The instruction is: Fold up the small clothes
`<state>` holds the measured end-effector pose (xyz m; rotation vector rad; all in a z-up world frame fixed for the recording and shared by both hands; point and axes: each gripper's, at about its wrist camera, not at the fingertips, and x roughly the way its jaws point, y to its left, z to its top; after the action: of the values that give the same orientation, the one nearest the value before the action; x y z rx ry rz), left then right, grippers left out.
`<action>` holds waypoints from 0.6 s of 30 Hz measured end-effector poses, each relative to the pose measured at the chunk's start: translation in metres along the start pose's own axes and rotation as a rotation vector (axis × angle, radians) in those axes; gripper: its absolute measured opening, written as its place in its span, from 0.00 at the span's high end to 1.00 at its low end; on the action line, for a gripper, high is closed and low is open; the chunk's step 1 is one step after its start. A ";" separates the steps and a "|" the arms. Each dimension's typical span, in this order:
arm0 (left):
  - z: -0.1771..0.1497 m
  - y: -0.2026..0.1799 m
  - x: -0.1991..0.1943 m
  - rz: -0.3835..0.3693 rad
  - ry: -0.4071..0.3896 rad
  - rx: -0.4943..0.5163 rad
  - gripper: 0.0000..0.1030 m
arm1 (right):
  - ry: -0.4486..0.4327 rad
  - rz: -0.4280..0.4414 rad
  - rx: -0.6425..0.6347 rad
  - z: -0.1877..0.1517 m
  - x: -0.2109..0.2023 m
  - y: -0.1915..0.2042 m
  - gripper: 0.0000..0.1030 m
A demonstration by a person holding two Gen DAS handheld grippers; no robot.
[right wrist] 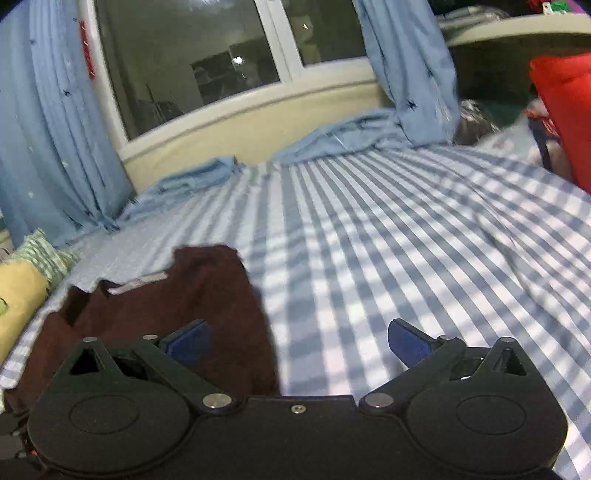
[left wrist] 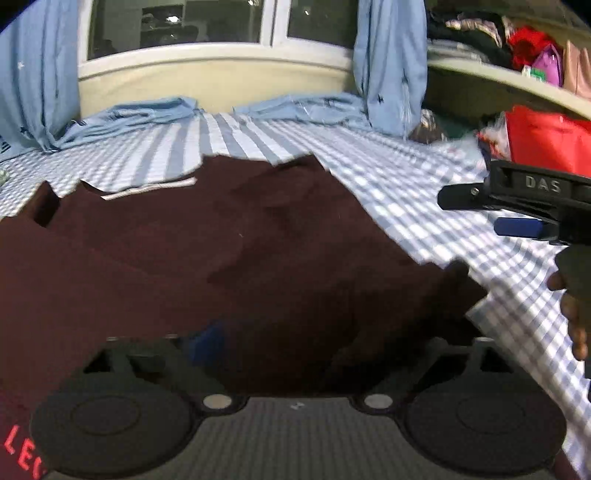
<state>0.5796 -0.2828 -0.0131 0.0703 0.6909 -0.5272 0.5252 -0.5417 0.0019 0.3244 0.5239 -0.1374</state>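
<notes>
Maroon garment (left wrist: 229,258) spread on bed (left wrist: 424,206) with blue-white checked sheet, collar end toward window (left wrist: 177,22). My left tool (left wrist: 295,347) low at near hem, cloth draped over fingers — jaw state: can't tell. My right tool (right wrist: 299,343) jaws spread wide, holding nothing; left blue pad (right wrist: 188,339) over garment's right edge, right pad (right wrist: 408,345) over bare sheet. Red bag (left wrist: 546,142) far right, blue curtains (left wrist: 391,62) flanking window
</notes>
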 end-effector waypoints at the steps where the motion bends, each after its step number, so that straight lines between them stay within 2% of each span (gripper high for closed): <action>1: 0.000 0.004 -0.009 0.002 -0.024 0.000 0.07 | -0.012 0.024 -0.005 0.003 -0.001 0.007 0.00; 4: 0.003 0.024 -0.038 0.023 -0.093 -0.024 0.01 | -0.031 0.077 -0.064 0.010 0.001 0.036 0.00; 6: 0.006 0.041 -0.057 0.044 -0.144 -0.044 0.01 | -0.051 0.086 -0.092 0.013 0.002 0.055 0.01; 12: 0.020 0.067 -0.098 0.122 -0.207 0.024 0.01 | -0.052 0.146 -0.099 0.025 -0.005 0.089 0.00; 15: 0.021 0.053 -0.101 0.082 -0.210 0.062 0.01 | -0.087 0.153 -0.058 0.034 -0.021 0.090 0.00; 18: 0.020 0.018 -0.087 -0.013 -0.186 0.117 0.01 | -0.106 0.092 -0.072 0.043 -0.036 0.090 0.00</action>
<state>0.5443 -0.2337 0.0547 0.1243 0.4789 -0.5785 0.5335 -0.4695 0.0791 0.2691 0.4077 -0.0462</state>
